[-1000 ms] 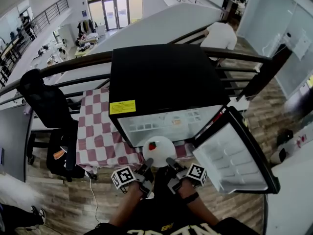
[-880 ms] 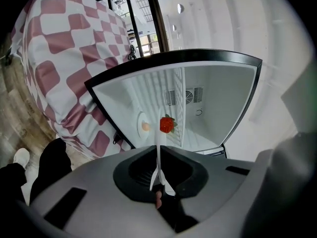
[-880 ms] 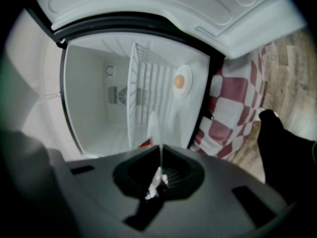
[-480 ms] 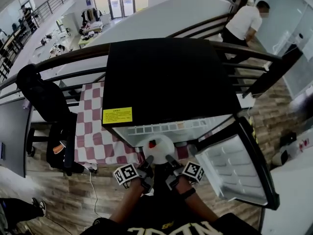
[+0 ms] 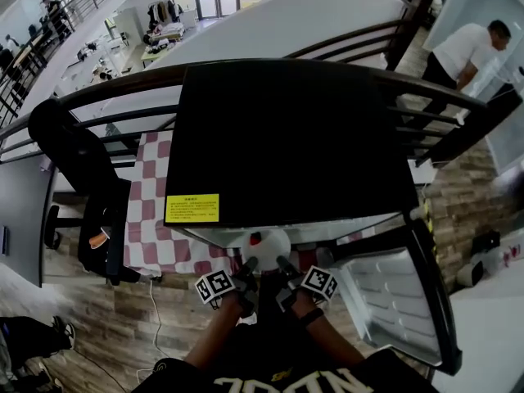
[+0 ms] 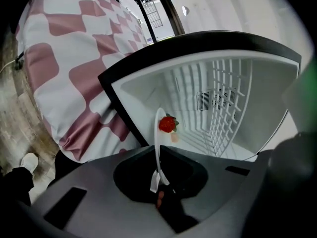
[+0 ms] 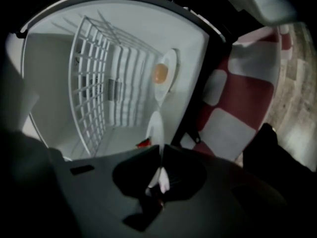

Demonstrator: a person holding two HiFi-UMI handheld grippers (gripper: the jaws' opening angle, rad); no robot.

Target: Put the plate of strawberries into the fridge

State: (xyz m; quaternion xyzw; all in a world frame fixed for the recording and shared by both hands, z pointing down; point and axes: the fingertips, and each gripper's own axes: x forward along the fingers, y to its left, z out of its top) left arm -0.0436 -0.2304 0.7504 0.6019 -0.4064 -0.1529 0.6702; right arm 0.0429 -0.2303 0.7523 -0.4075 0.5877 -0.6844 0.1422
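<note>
A white plate (image 5: 265, 243) with one red strawberry (image 5: 255, 238) is held level at the mouth of the open black fridge (image 5: 286, 137), half under its top edge. My left gripper (image 5: 246, 267) is shut on the plate's near left rim, and my right gripper (image 5: 282, 265) is shut on its near right rim. In the left gripper view the plate (image 6: 158, 133) runs edge-on out of the left gripper (image 6: 158, 155), the strawberry (image 6: 167, 124) on it, white fridge interior behind. In the right gripper view the plate (image 7: 155, 128) leaves the right gripper (image 7: 161, 150), the strawberry (image 7: 143, 143) partly hidden.
The fridge door (image 5: 397, 301) hangs open on the right. A wire shelf (image 6: 225, 103) spans the interior. A table with a red-and-white checked cloth (image 5: 151, 219) stands left of the fridge, a black chair (image 5: 82, 178) beside it. A person (image 5: 467, 51) stands far back right beyond the railing.
The plate and both grippers have moved forward, from in front of the fridge to its opening. The fridge top now covers more of the interior in the head view.
</note>
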